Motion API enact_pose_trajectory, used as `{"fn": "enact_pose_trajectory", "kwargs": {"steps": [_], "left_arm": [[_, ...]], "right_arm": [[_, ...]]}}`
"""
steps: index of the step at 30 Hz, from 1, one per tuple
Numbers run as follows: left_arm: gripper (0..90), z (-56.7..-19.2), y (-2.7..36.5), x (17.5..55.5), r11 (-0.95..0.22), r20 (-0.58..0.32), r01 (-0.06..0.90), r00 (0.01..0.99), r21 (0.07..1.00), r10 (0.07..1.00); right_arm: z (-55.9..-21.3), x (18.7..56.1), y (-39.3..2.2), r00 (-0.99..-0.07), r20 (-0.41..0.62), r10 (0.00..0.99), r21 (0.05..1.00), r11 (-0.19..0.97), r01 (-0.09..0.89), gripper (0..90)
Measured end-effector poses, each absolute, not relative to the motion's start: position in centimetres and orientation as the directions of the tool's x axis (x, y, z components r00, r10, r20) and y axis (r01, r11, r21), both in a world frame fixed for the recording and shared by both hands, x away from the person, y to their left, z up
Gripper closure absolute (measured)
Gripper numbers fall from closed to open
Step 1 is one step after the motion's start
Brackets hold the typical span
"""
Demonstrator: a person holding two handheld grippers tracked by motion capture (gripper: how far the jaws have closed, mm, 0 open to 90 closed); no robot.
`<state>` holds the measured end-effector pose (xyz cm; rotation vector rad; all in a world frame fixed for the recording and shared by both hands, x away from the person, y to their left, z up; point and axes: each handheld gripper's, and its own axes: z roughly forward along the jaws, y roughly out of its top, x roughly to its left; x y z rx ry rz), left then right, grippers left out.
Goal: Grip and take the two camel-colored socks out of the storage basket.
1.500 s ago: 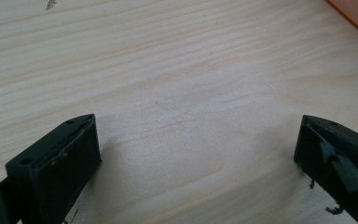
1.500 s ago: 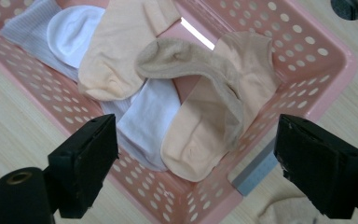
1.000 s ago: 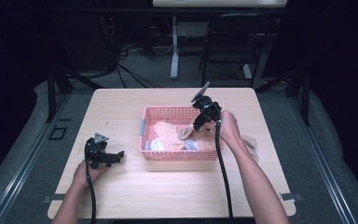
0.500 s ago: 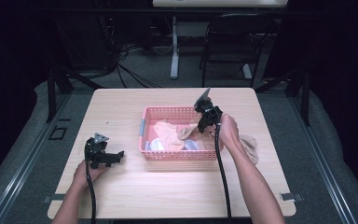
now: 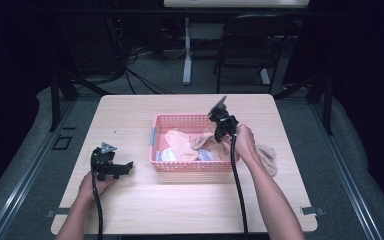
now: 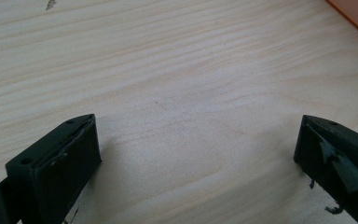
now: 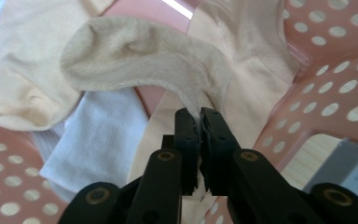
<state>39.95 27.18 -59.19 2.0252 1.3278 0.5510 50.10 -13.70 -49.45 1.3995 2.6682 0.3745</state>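
Pale wooden tabletop (image 5: pixel 180 200) carries a pink perforated plastic basket (image 5: pixel 180 121) near its middle, with dark floor and cables beyond. Inside the basket lie several soft pieces: a beige knitted sock (image 7: pixel 135 56), peach-coloured cloth (image 7: pixel 256 51) under it and a white folded cloth (image 7: pixel 98 135) to one side. My right gripper (image 7: pixel 199 116) has just been closing, and its jaws now pinch a thin edge of the beige knitted sock. My left gripper (image 6: pixel 196 154) rests on bare wood well apart from the basket, jaws wide, with nothing between them. Since the pinch holds only 1 edge, I judge I should lift slowly and straight up, watch that the peach-coloured cloth does not ride along, and clear the basket's wall before moving sideways.
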Motion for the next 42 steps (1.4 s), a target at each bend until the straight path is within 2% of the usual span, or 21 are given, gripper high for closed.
{"fn": "enact_pose_trajectory", "kwargs": {"steps": [11, 24, 42], "left_arm": [[0.0, -59.2, 27.2, 39.9, -0.279, -0.003, 0.645, 0.4, 0.711, 0.917], [0.0, -59.2, 27.2, 39.9, -0.279, -0.003, 0.645, 0.4, 0.711, 0.917], [0.0, -59.2, 27.2, 39.9, -0.279, -0.003, 0.645, 0.4, 0.711, 0.917]], "right_arm": [[-44.8, 48.1, -14.5, -0.587, 0.046, 0.808, 0.384, 0.529, 0.757, 87.4], [-40.4, 46.5, -14.5, -0.633, 0.03, 0.774, 0.43, 0.561, 0.707, 87.4], [-36.8, 45.0, -16.1, -0.638, 0.022, 0.769, 0.47, 0.556, 0.686, 87.4]]}}
